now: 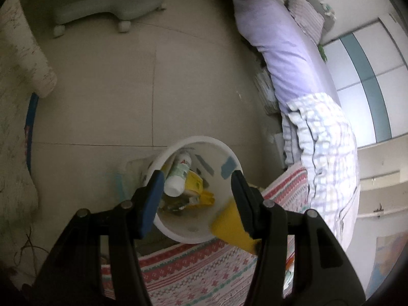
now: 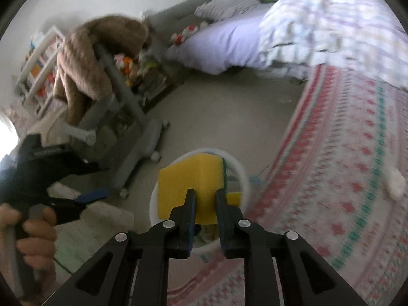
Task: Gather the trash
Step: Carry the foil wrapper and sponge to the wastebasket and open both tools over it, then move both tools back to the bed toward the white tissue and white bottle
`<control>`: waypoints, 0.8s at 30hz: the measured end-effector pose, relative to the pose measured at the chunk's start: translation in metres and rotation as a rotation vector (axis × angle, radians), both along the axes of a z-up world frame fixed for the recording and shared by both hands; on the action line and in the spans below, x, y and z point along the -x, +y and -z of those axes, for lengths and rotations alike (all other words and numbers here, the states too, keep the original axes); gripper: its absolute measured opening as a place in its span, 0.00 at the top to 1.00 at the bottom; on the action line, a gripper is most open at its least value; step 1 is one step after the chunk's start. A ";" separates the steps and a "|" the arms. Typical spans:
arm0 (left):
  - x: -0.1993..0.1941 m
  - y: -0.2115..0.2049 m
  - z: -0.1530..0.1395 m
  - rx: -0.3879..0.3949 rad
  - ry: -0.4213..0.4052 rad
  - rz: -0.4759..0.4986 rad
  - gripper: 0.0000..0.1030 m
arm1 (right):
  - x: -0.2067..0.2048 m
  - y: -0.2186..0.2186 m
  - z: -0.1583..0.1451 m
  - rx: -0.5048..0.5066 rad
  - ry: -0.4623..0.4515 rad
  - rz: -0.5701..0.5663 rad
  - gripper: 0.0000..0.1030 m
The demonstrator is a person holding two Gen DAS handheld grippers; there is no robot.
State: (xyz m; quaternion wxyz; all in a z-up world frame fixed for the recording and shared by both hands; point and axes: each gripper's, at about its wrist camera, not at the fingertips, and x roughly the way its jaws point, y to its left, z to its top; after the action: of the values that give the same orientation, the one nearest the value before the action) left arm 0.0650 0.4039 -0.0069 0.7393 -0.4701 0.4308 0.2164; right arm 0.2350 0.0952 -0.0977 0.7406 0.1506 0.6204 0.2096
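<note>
Trash in play is a yellow sponge [image 2: 190,178] with a green scrub edge, pinched between the narrowly parted fingers of the right tool [image 2: 206,193] and held right over the white bin [image 1: 163,225]. The left tool [image 1: 197,178] hangs spread wide above the same bin, gripping nothing. Inside the bin lie a white bottle [image 1: 178,176] and yellow wrappers [image 1: 197,186]. The bin stands on the floor [image 1: 102,97], just beside the patterned blanket [image 2: 344,178] at the bed's edge. Beyond are a grey wheeled chair base [image 1: 102,5] and the lilac sheet [image 1: 280,58]. The risk, as I judge it: the sponge is broad against the rim, so a release slightly off-centre could catch the edge and flip it onto the blanket or floor.
</note>
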 end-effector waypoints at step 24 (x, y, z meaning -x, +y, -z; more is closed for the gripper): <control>-0.048 -0.184 -0.029 -0.182 -0.051 0.569 0.39 | 0.049 -0.171 -0.076 0.316 -0.018 0.124 0.38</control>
State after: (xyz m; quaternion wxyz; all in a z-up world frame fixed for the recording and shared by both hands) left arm 0.1131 0.2195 0.0224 0.8201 -0.2676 0.5052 0.0263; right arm 0.1861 -0.0755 -0.0220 0.7722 0.0684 0.6284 0.0646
